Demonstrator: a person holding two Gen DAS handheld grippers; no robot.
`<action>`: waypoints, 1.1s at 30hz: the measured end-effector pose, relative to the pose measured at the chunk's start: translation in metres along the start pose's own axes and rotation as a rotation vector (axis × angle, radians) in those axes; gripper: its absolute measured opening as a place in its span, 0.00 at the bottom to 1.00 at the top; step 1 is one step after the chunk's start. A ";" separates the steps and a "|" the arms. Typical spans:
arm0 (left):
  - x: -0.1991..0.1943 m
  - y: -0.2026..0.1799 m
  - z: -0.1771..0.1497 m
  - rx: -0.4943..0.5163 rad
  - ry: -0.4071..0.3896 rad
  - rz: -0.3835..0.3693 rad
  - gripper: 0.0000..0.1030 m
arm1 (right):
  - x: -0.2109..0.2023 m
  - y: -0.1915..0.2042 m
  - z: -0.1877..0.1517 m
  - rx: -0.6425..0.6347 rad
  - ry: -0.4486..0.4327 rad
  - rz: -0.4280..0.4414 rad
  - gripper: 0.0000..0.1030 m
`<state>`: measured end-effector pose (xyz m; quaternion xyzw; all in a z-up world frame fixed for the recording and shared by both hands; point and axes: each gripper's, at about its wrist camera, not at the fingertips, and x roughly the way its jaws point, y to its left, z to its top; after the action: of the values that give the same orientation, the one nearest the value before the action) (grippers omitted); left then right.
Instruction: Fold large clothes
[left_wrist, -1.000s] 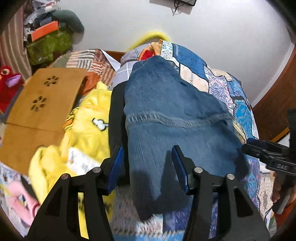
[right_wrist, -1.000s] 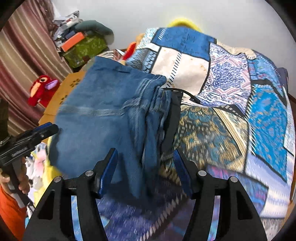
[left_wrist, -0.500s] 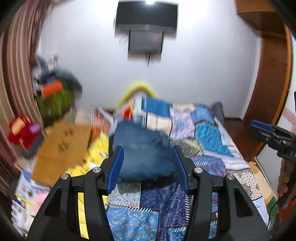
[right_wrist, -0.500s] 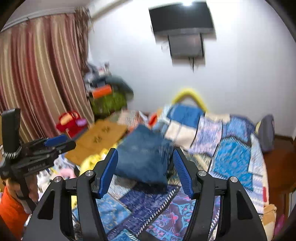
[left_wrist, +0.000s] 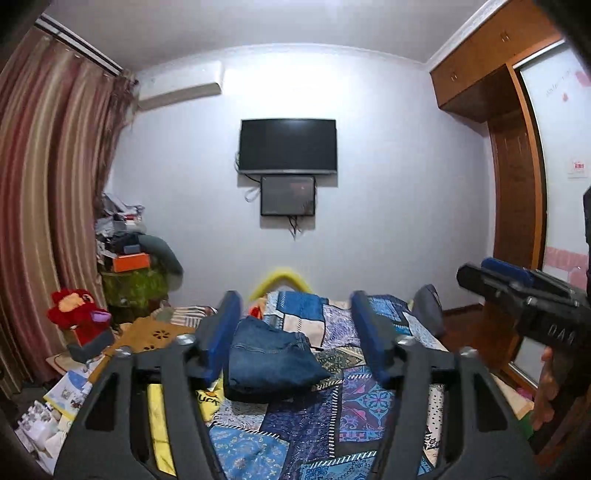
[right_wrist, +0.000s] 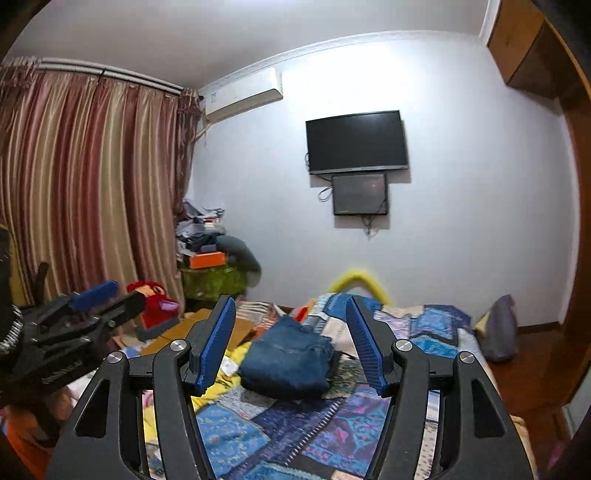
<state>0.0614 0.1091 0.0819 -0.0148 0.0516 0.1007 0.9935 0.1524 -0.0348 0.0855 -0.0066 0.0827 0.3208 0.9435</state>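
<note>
A folded pair of blue jeans (left_wrist: 273, 354) (right_wrist: 288, 363) lies on the bed's patchwork quilt (left_wrist: 332, 424) (right_wrist: 332, 428), toward its left side. My left gripper (left_wrist: 294, 301) hovers well back from the jeans and above the bed, its jaws opening with nothing between the blue pads. My right gripper (right_wrist: 290, 302) is held the same way, apart from the jeans, jaws opening a little and empty. Each wrist view also catches the other gripper: the right gripper (left_wrist: 502, 275) at the right edge with a hand under it, the left gripper (right_wrist: 92, 295) at the left edge.
A yellow garment (left_wrist: 159, 417) and a brown board (left_wrist: 155, 334) lie left of the jeans. A red plush toy (left_wrist: 77, 314) and a cluttered stand (left_wrist: 129, 280) sit by the curtain. A TV (left_wrist: 288, 146) hangs on the far wall. A wooden wardrobe (left_wrist: 517, 184) runs along the right.
Both grippers have drawn back and up from close over the jeans and tilted toward level, so the whole room shows. The jeans stay folded on the bed. The left jaws stand wider.
</note>
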 end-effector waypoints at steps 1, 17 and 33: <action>-0.006 -0.001 -0.002 -0.010 -0.013 0.000 0.75 | -0.001 0.002 -0.003 -0.005 0.000 -0.016 0.65; -0.026 -0.004 -0.018 -0.039 -0.018 0.060 0.99 | -0.015 0.001 -0.011 0.012 0.004 -0.102 0.99; -0.019 -0.002 -0.029 -0.052 0.017 0.083 0.99 | -0.020 0.005 -0.020 -0.015 0.028 -0.100 0.99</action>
<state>0.0400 0.1018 0.0555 -0.0393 0.0578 0.1428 0.9873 0.1302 -0.0441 0.0689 -0.0222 0.0934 0.2738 0.9570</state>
